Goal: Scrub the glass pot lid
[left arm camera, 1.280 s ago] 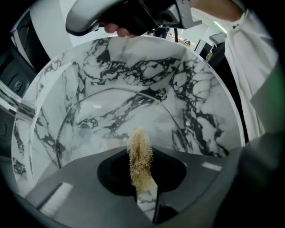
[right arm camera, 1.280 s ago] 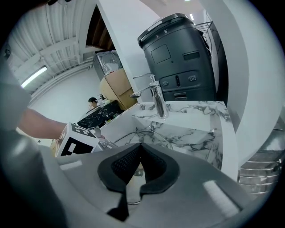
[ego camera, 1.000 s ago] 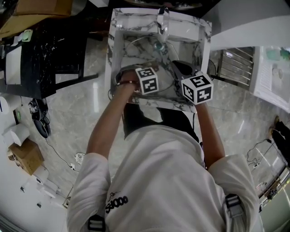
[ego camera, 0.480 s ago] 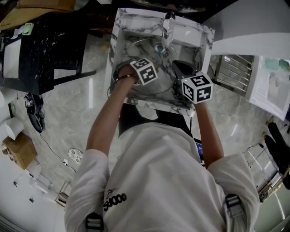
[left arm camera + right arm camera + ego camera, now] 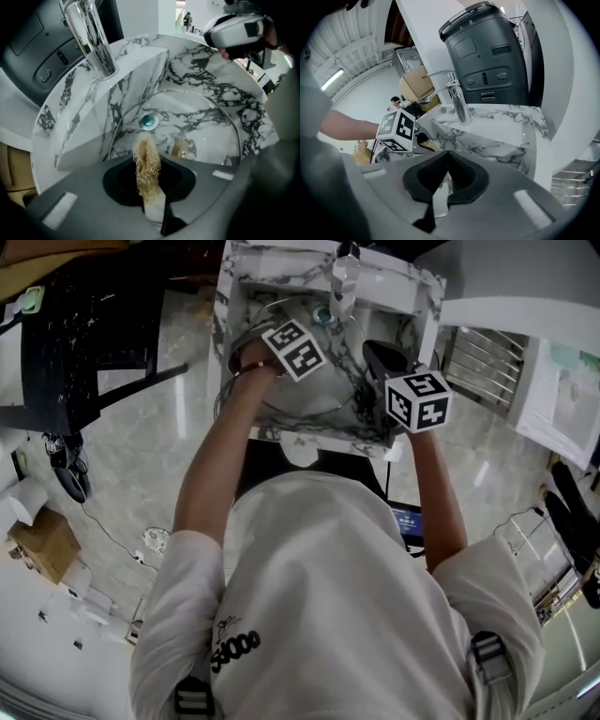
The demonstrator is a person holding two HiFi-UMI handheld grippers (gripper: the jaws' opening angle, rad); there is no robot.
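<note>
The round steel-rimmed glass pot lid (image 5: 197,124) stands tilted inside the white marble sink (image 5: 220,89), its face turned toward the tan fibrous scrubber (image 5: 146,161), which the left gripper (image 5: 151,201) clamps for rubbing. The right gripper (image 5: 439,190) seems pinched on the lid's near edge, probably to steady it.

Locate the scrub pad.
Left gripper view: the scrub pad is pinched in the left claw, over the glass lid in the marble sink.
</note>
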